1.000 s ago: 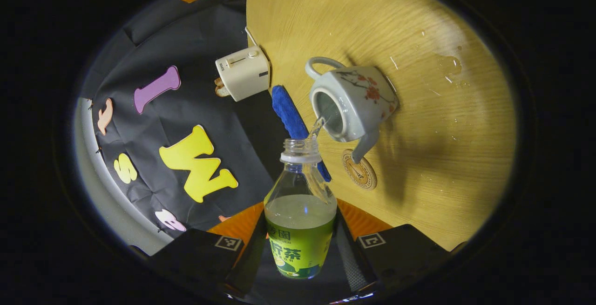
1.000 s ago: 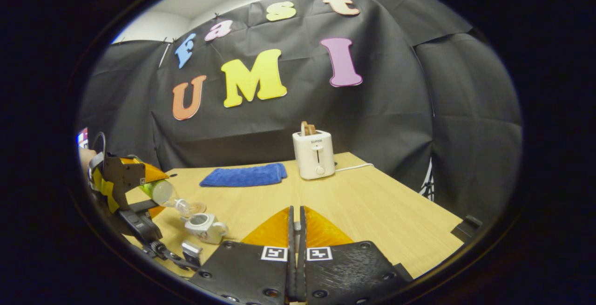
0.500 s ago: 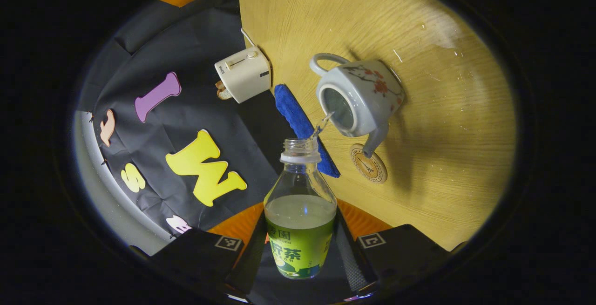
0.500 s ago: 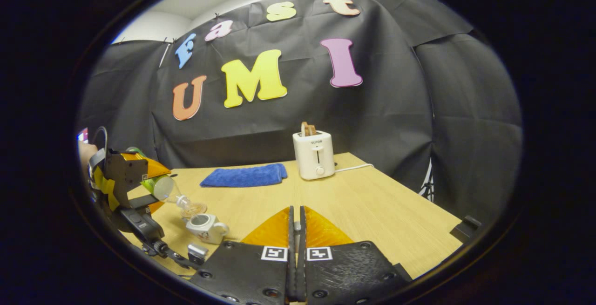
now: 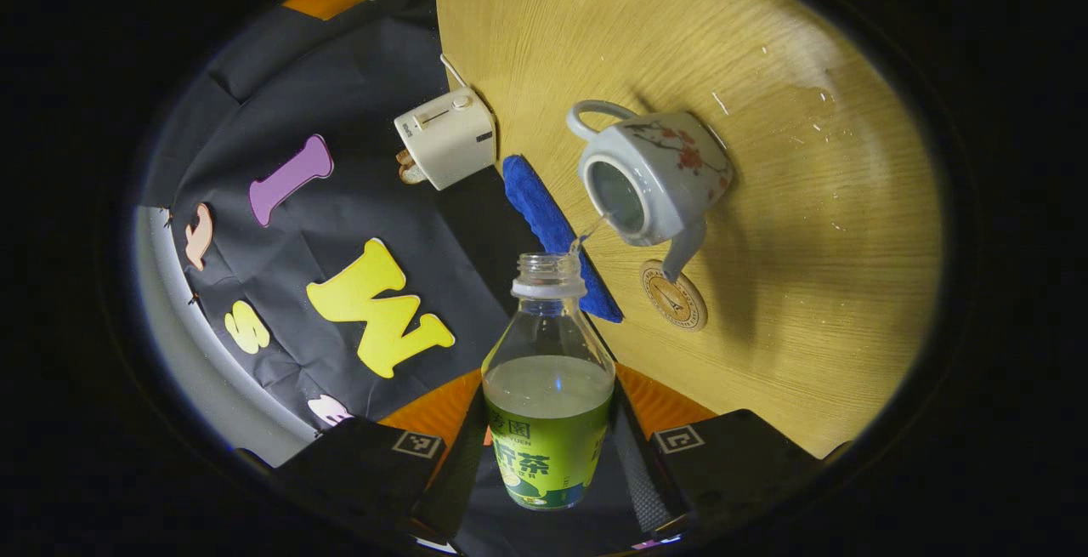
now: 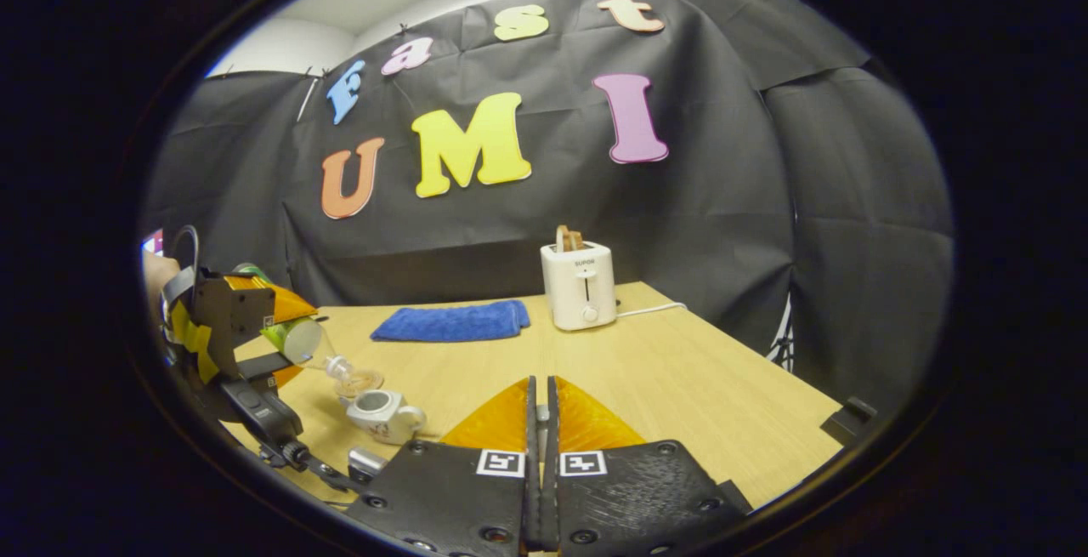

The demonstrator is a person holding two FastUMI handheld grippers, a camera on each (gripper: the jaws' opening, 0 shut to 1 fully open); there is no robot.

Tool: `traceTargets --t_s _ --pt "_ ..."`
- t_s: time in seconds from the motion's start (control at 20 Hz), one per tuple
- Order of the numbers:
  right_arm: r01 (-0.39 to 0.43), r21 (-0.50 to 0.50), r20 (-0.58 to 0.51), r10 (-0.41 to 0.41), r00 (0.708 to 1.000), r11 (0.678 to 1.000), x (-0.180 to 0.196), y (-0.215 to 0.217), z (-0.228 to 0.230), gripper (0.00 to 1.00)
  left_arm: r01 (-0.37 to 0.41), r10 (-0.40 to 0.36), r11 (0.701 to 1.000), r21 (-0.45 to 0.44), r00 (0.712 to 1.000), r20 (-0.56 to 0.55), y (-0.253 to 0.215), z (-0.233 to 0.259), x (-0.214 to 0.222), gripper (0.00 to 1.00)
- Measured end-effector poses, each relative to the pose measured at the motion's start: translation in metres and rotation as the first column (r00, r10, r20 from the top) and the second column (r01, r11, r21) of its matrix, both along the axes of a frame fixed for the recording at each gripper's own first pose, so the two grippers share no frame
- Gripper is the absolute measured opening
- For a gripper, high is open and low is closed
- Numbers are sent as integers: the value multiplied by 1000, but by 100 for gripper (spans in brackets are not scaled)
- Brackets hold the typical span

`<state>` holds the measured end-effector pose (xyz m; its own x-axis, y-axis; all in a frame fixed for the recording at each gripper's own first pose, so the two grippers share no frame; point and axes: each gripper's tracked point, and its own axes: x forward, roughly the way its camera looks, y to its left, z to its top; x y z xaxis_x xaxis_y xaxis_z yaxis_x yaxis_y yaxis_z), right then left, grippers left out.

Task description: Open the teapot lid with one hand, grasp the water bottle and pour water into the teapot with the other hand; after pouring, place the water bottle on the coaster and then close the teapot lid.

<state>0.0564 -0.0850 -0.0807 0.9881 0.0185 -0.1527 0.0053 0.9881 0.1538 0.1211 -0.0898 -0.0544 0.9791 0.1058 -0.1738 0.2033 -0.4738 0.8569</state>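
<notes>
Left tongs (image 5: 548, 455): they pinch the water bottle (image 5: 548, 404) on both sides and hold it tilted.
Water: a thin stream goes from the bottle mouth into the open teapot (image 5: 654, 187).
Teapot: on the table (image 5: 765, 72), lid off, its spout just beside the coaster (image 5: 674, 308).
Right tongs (image 6: 541, 489): pressed together; whether the lid is between them I cannot tell.
Behind: blue towel (image 6: 450, 321), white toaster (image 6: 581, 286).

Water bottle (image 5: 548, 395) in jaws, tipped, pouring into open teapot (image 5: 650, 183).
</notes>
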Motion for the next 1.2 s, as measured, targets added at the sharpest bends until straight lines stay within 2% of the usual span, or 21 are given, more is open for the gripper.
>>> traceTargets --t_s 0.95,1.2 --pt "6 -18 8 -6 1000 1000 -1 -3 3 0 18 -18 1000 -9 1000 0 -5 -1 -1 75" --pt "8 -20 10 -8 1000 1000 -2 -5 6 1 18 -18 998 -58 1000 -3 -2 -2 -4 76"
